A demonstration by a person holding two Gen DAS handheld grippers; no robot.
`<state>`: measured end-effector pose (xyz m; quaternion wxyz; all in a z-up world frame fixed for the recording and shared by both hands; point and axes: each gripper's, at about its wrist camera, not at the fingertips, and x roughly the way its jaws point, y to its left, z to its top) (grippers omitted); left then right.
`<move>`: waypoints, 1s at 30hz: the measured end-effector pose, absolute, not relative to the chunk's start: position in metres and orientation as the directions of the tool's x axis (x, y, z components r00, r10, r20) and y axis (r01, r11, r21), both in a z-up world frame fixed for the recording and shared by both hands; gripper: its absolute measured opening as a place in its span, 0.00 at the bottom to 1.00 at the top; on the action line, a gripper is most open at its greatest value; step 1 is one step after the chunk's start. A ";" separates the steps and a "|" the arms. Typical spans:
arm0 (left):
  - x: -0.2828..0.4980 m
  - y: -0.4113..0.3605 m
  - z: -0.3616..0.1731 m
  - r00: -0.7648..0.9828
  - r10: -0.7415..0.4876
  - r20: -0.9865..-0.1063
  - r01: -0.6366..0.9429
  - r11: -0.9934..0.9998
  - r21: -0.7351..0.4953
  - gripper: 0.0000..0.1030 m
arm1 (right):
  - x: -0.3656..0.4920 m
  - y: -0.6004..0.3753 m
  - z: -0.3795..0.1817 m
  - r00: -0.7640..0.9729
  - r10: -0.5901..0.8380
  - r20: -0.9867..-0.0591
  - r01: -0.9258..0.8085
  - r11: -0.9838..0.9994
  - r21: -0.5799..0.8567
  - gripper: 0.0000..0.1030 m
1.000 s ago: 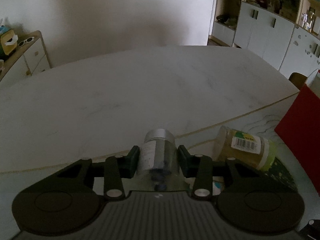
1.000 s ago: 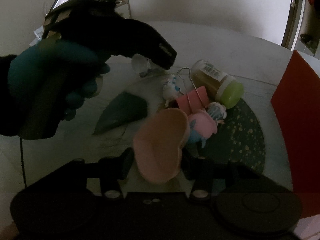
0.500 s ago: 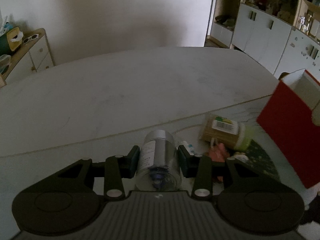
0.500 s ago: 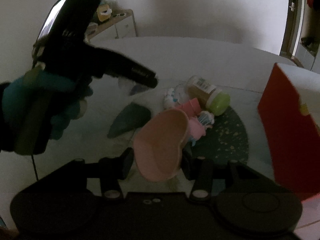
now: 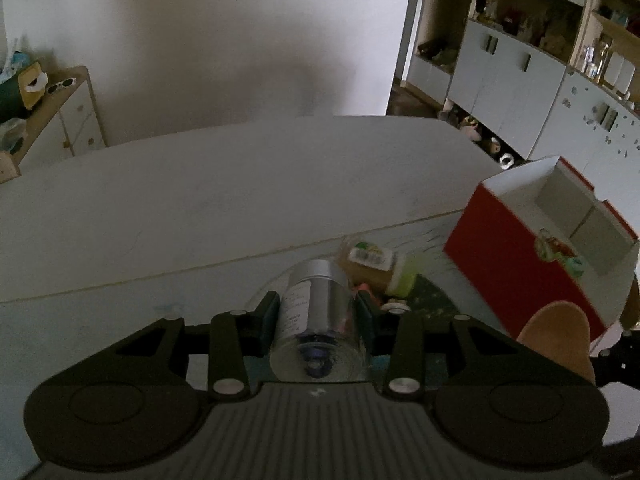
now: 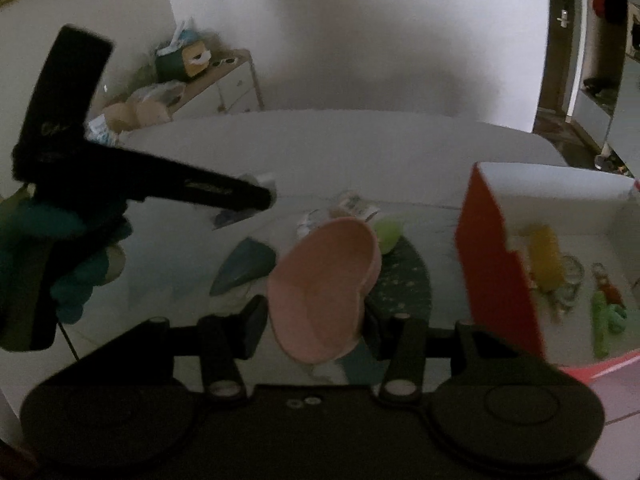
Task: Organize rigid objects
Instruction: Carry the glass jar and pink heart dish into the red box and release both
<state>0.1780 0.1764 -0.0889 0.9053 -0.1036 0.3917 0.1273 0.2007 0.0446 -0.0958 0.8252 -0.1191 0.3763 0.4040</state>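
Observation:
My left gripper (image 5: 316,312) is shut on a clear jar with a silver lid (image 5: 318,320), held above the table. My right gripper (image 6: 316,316) is shut on a pink heart-shaped dish (image 6: 324,292); that dish also shows in the left wrist view (image 5: 556,340). A red box with a white inside (image 6: 496,264) stands open at the right and holds a yellow item (image 6: 544,256), a small glass (image 6: 572,280) and a green toy (image 6: 604,320). A brown jar with a green lid (image 5: 380,268) lies on a dark speckled mat (image 6: 404,280).
A dark teal piece (image 6: 244,264) lies left of the mat on the white table (image 5: 200,216). The left gripper's body and gloved hand (image 6: 72,216) fill the left of the right wrist view. A sideboard (image 5: 60,120) stands at the back left, cupboards (image 5: 540,80) at the back right.
Both grippers have risen with their loads. The pile on the mat looks smaller and farther. The red box's open top and contents have come into view.

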 end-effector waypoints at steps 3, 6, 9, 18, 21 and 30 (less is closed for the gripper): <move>0.178 0.167 -0.079 0.667 0.153 -0.729 -0.310 0.947 -0.085 0.39 | 0.206 0.031 -0.085 0.409 0.578 -0.706 -0.744 0.659 0.108 0.47; 0.179 0.154 -0.069 0.673 0.151 -0.724 -0.296 0.952 -0.077 0.39 | 0.212 0.018 -0.078 0.425 0.576 -0.698 -0.736 0.669 0.104 0.47; 0.183 0.140 -0.061 0.674 0.143 -0.725 -0.282 0.957 -0.073 0.39 | 0.219 0.005 -0.070 0.442 0.570 -0.692 -0.730 0.677 0.091 0.47; 0.212 0.084 -0.044 0.686 0.112 -0.719 -0.233 0.970 -0.072 0.39 | 0.249 -0.044 -0.056 0.483 0.560 -0.673 -0.706 0.704 0.078 0.47; 0.227 0.065 -0.041 0.686 0.101 -0.720 -0.216 0.974 -0.069 0.39 | 0.264 -0.063 -0.055 0.491 0.552 -0.674 -0.699 0.711 0.073 0.47; 0.273 0.007 -0.043 0.681 0.087 -0.727 -0.184 0.982 -0.054 0.39 | 0.305 -0.109 -0.059 0.496 0.542 -0.679 -0.687 0.723 0.074 0.47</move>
